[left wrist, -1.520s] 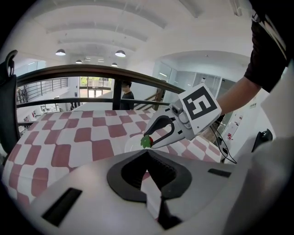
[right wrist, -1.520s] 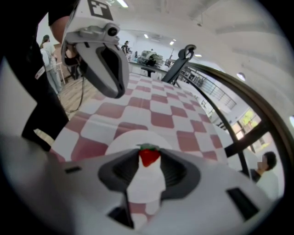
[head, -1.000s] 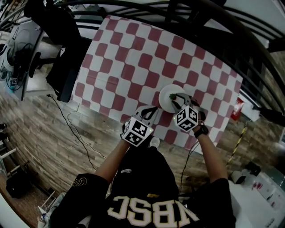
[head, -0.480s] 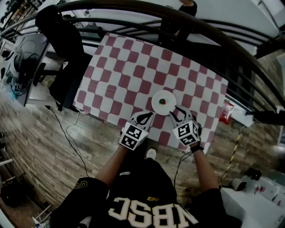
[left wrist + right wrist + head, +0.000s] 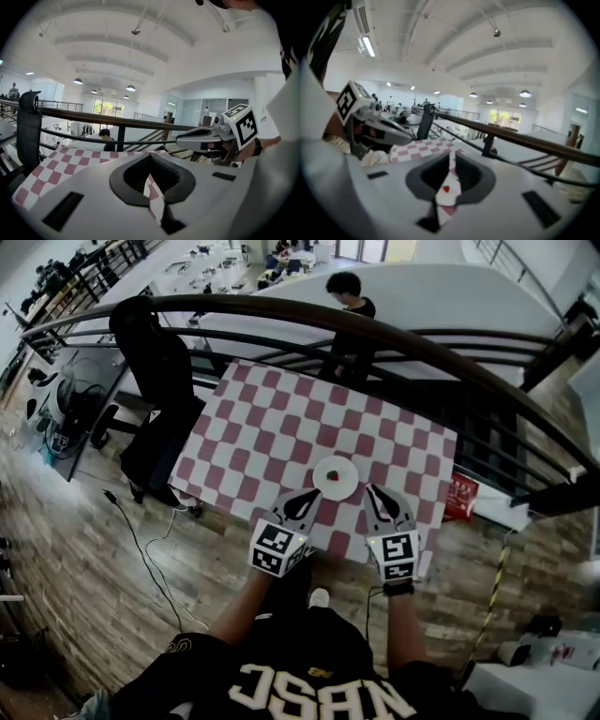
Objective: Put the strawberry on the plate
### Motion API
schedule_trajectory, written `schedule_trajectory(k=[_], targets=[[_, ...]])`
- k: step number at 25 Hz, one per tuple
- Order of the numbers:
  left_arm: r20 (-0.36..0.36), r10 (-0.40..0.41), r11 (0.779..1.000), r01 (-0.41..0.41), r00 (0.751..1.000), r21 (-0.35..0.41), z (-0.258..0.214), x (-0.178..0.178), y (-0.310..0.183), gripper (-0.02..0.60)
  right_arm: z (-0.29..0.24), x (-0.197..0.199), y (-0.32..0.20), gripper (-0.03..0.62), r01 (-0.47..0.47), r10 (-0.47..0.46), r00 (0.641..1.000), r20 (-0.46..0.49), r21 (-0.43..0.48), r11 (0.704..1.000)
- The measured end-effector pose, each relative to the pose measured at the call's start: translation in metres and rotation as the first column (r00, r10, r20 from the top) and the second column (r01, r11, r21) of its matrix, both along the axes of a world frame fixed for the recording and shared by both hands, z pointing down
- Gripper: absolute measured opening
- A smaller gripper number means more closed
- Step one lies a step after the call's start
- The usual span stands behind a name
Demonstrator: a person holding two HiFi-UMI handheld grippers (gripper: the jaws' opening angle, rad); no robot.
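strawberry: small red strawberry (image 5: 336, 474) lies on the plate, near its middle, with no gripper touching it
plate: white round plate (image 5: 348, 487) sits on the checked desk (image 5: 262, 427), towards the near edge and right of centre
left hand-held gripper: left hand-held gripper (image 5: 302, 505) is held up above the near desk edge, just left of the plate in the head view; its own view shows the tips meeting and nothing between them
right hand-held gripper: right hand-held gripper (image 5: 386, 504) is held up just right of the plate in the head view; its jaws have just been closing and now stand only a thin slit apart, with nothing held
right gripper view: through that slit the strawberry shows as a red dot on the white plate far below, so it is not in the grip
contact: neither gripper touches the plate, fruit or desk; both are well clear
done: placing looks complete, since the fruit is on the plate and released
left to do: nothing in the task sentence, judging by how things lie; both grippers look parked away from the work
risk: low; the fruit sits away from the rim, and I can't tell whether it is upright or on its side at this size
surroundings: dark curved railing (image 5: 375, 324) runs beyond the desk; a person (image 5: 349, 292) stands behind it
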State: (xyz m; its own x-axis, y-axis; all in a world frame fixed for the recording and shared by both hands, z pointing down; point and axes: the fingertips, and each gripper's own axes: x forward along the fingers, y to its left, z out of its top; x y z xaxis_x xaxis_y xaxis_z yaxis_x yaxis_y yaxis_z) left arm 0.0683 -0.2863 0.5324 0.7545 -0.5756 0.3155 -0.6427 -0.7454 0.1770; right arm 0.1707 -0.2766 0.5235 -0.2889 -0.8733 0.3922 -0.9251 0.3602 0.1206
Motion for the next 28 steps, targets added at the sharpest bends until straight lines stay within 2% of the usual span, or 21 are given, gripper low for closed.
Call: schedule_trajectory(k=[7, 12, 22, 28], targets=[[-0.117, -0.045, 0.993, 0.058, 0.992, 0.106, -0.072, 0.001, 0.038, 0.015, -0.064, 0.002, 0.056, 0.023, -0.139, 0.116, 0.976, 0.182, 0.12, 0.983], [-0.171, -0.06, 0.983, 0.088, 0.984, 0.163, -0.105, 0.0, 0.067, 0.015, -0.098, -0.003, 0.093, 0.018, -0.184, 0.134, 0.962, 0.239, 0.198, 0.963], [-0.204, -0.052, 0.963, 0.104, 0.977, 0.25, -0.135, 0.017, 0.124, 0.015, -0.131, -0.002, 0.143, 0.018, -0.19, 0.112, 0.958, 0.264, 0.292, 0.937], [-0.214, -0.057, 0.951, 0.119, 0.975, 0.287, -0.144, 0.008, 0.134, 0.015, -0.136, -0.016, 0.153, 0.018, -0.185, 0.103, 0.96, 0.259, 0.314, 0.931]])
